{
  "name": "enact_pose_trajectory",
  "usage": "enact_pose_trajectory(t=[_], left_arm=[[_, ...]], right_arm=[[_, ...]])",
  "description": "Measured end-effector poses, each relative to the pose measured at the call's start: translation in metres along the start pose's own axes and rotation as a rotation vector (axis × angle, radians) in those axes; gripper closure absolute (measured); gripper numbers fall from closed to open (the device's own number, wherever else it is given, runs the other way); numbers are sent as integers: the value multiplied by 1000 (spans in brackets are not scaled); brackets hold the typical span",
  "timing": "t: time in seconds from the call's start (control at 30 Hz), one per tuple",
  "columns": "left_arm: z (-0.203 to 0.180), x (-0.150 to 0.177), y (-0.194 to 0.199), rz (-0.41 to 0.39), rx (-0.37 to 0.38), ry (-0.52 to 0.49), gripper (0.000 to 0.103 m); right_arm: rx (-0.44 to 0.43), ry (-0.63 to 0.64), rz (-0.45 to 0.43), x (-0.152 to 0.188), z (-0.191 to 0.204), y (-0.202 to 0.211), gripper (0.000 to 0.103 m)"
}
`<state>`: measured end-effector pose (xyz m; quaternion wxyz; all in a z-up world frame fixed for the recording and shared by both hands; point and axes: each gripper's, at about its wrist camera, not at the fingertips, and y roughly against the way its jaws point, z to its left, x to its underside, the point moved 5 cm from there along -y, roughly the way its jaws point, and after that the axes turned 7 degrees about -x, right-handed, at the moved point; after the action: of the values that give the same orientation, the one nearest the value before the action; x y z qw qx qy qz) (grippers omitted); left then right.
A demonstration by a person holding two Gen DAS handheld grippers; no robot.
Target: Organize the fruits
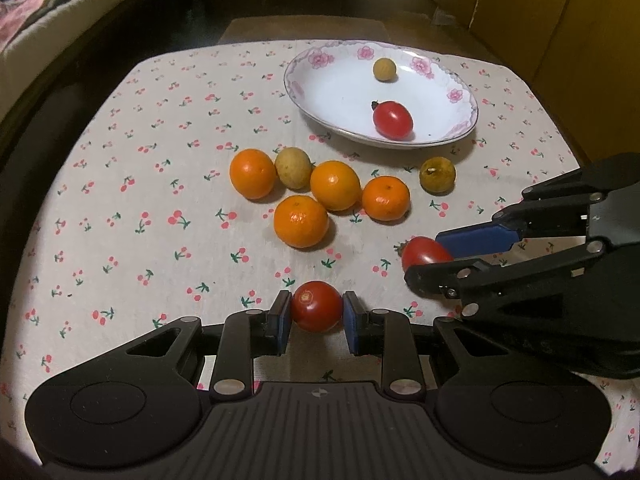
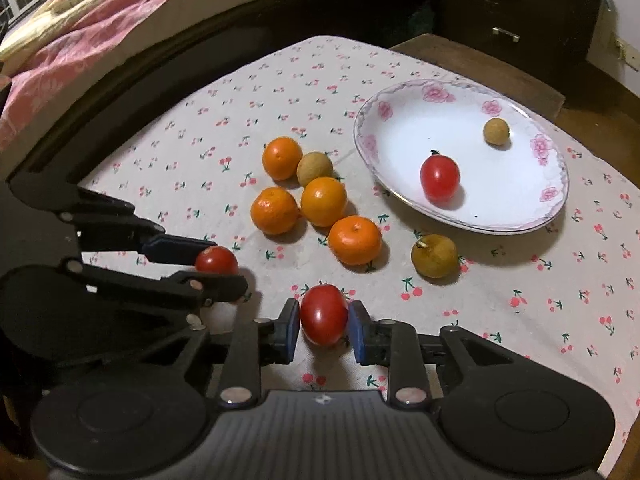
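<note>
Left tongs (image 1: pixel 316 312), near the front edge of the desk (image 1: pixel 120 208), are clamped on a tomato (image 1: pixel 316 306); its blue pads (image 1: pixel 285 320) press the fruit from both sides. In the right wrist view the same tongs (image 2: pixel 218 266) enter from the left with that tomato (image 2: pixel 216 260) between the fingers. Mid-desk lies a cluster of four oranges (image 1: pixel 335 185) with a longan (image 1: pixel 293 168) touching two of them. Right of the cluster, apart from it, sits a second longan (image 1: pixel 437 175). Toward the far right corner stands a flowered plate (image 1: pixel 320 92) holding a tomato (image 1: pixel 393 119) and a small longan (image 1: pixel 384 69), well apart from each other. Right tongs (image 2: pixel 324 316), also near the front edge, are clamped on another tomato (image 2: pixel 323 314), held just above or on the cherry-print cloth (image 2: pixel 540 300); which cannot be told. In the left wrist view these tongs (image 1: pixel 430 256) come in from the right.
</note>
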<state>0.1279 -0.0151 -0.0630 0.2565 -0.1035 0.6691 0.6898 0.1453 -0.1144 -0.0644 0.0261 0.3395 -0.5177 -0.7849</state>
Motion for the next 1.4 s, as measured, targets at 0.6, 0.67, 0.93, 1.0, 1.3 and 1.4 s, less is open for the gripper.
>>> enact_pose_trajectory(t=[0.6, 0.67, 0.93, 1.0, 1.3, 1.4], left_arm=[[-2, -2, 4, -11, 10, 7, 69], [-4, -6, 7, -24, 11, 8, 69], [-8, -26, 12, -60, 26, 27, 69], [-10, -33, 13, -71, 28, 27, 69], [-20, -79, 3, -125, 8, 11, 69], [-23, -96, -6, -136, 2, 11, 69]], right_arm=[[10, -36, -45, 8, -1, 12, 76], [15, -39, -64, 5, -2, 19, 76], [18, -87, -139, -7, -12, 37, 76], [26, -97, -156, -10, -16, 41, 76], [77, -151, -218, -37, -51, 52, 76], [83, -163, -228, -48, -66, 50, 76]])
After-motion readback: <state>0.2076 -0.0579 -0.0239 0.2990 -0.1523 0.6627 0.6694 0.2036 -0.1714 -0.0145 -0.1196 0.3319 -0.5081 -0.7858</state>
